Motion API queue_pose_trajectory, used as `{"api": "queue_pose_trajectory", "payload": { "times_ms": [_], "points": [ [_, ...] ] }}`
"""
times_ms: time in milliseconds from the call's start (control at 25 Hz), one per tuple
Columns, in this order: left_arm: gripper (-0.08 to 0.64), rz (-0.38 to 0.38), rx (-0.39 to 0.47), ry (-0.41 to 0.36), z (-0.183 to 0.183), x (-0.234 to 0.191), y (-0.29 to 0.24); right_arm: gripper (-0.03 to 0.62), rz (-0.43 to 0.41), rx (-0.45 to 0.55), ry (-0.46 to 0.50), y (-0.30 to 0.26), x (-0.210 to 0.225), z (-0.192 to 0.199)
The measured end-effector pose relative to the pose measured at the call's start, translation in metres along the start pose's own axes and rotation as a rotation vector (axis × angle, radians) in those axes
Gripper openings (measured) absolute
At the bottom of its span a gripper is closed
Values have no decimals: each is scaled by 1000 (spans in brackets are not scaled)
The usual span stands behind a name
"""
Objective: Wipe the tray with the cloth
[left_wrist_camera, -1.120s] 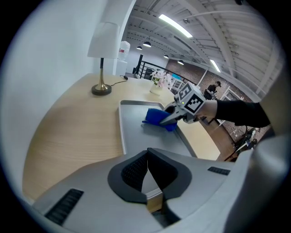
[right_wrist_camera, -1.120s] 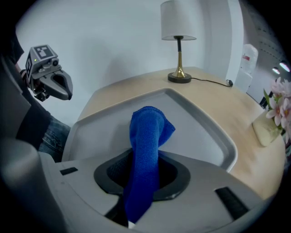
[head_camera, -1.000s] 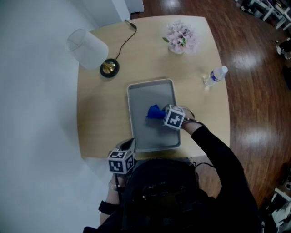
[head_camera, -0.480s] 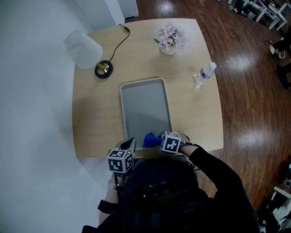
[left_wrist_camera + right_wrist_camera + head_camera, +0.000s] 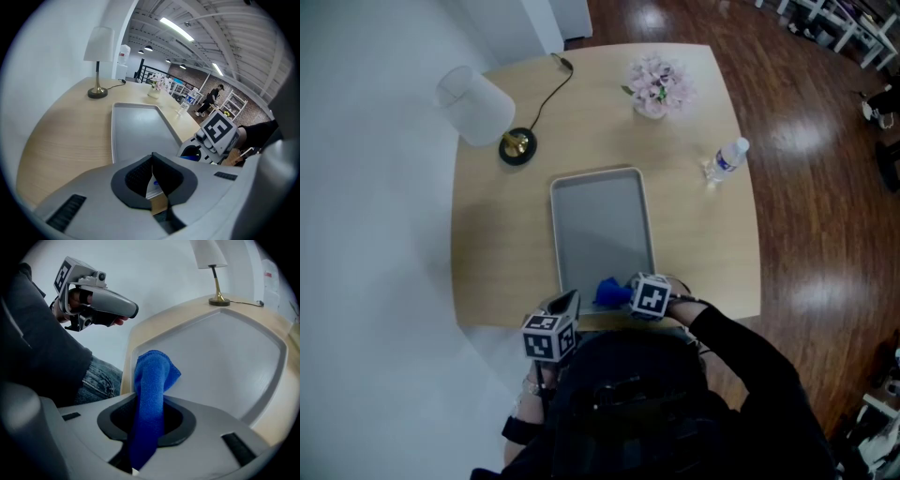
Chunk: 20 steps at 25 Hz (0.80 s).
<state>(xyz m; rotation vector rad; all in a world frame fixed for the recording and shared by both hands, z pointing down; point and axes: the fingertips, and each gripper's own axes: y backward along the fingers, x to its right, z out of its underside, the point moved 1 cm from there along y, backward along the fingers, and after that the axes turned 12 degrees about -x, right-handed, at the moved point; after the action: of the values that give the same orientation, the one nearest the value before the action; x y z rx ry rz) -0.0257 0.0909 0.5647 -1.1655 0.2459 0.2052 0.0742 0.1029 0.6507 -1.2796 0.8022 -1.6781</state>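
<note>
A grey metal tray [image 5: 600,220] lies lengthwise in the middle of the wooden table. My right gripper [image 5: 625,292] is at the tray's near end, shut on a blue cloth [image 5: 610,291]. In the right gripper view the cloth [image 5: 153,373] sticks out from between the jaws, its bunched end on the tray [image 5: 225,357] beside the near rim. My left gripper [image 5: 568,301] hovers over the table's near edge, left of the tray's near corner. Its jaws [image 5: 151,161] meet with nothing between them.
A white-shaded lamp [image 5: 476,103] with a brass base [image 5: 517,145] and a black cord stands at the far left. A pot of pink flowers [image 5: 655,87] is at the far end, and a water bottle [image 5: 727,159] lies at the right. Dark wood floor surrounds the table.
The right gripper has dragged the cloth from the middle of the tray to its near end, then stayed there. The left gripper has hardly moved.
</note>
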Motion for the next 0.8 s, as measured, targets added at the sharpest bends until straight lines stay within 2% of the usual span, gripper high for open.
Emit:
{"api": "queue_pose_trajectory", "payload": {
  "times_ms": [80, 240, 400, 600, 680, 800],
  "points": [
    [8, -7, 1, 5, -4, -4, 1, 104, 29, 16, -19, 11, 23, -3],
    [8, -13, -5, 19, -9, -11, -1, 104, 146, 58, -64, 50, 98, -17],
    [8, -12, -25, 26, -10, -12, -5, 104, 307, 68, -45, 96, 184, -39],
    [6, -22, -44, 29, -5, -14, -8, 104, 421, 50, -8, 130, 259, -59],
    [8, -27, -51, 41, 0, -16, -9, 104, 448, 28, 19, 133, 275, -63],
    [8, -36, -60, 60, 7, -18, -8, 104, 417, -14, 31, 118, 282, -58]
  ]
}}
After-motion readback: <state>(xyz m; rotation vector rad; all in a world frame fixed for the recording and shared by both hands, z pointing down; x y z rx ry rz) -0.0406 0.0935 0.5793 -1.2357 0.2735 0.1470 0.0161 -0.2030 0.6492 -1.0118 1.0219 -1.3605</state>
